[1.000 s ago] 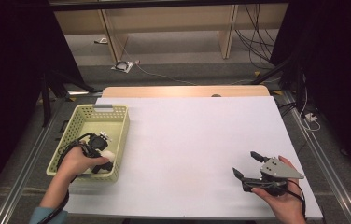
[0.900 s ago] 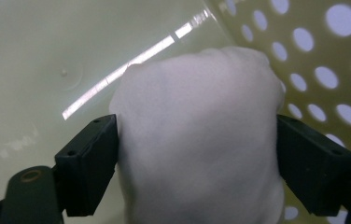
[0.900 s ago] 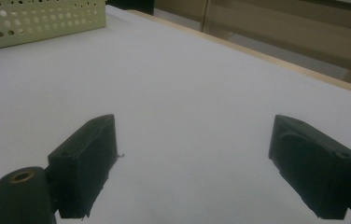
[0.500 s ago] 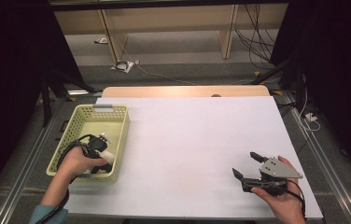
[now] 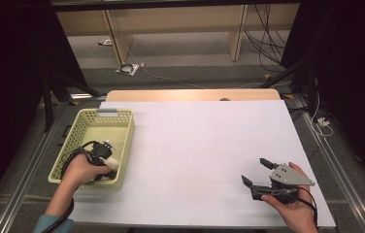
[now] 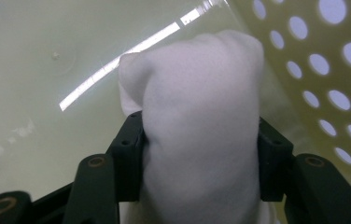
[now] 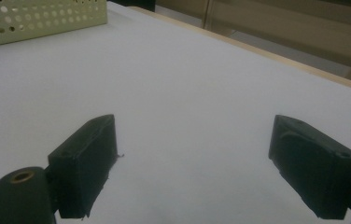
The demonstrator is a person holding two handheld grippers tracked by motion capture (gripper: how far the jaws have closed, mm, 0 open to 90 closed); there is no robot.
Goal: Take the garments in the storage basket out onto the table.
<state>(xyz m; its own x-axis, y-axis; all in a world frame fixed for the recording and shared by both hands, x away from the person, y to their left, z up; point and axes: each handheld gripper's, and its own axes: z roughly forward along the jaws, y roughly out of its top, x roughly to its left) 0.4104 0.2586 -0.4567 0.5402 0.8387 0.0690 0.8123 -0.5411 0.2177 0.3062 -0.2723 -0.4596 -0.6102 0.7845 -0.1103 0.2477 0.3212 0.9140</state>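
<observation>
White paper covers the wooden table [image 5: 195,94]; at its left edge, inside the pale green perforated plastic basket [image 5: 122,127], the left gripper [image 5: 104,154] has just been closing and clasps a soft white cloth bundle [image 6: 201,135]. Right of the basket, the right gripper [image 5: 257,171] rests on the paper, jaws spread wide and holding nothing.

Even overhead light on the white table [image 5: 205,145], dark surroundings; a glare streak crosses the blurred basket floor [image 6: 47,56].

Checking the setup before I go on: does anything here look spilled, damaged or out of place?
Nothing stands out. The yellow-green perforated basket sits square on the white table. The left gripper, just closing, squeezes a white cloth bundle inside it; the right gripper rests open.
</observation>
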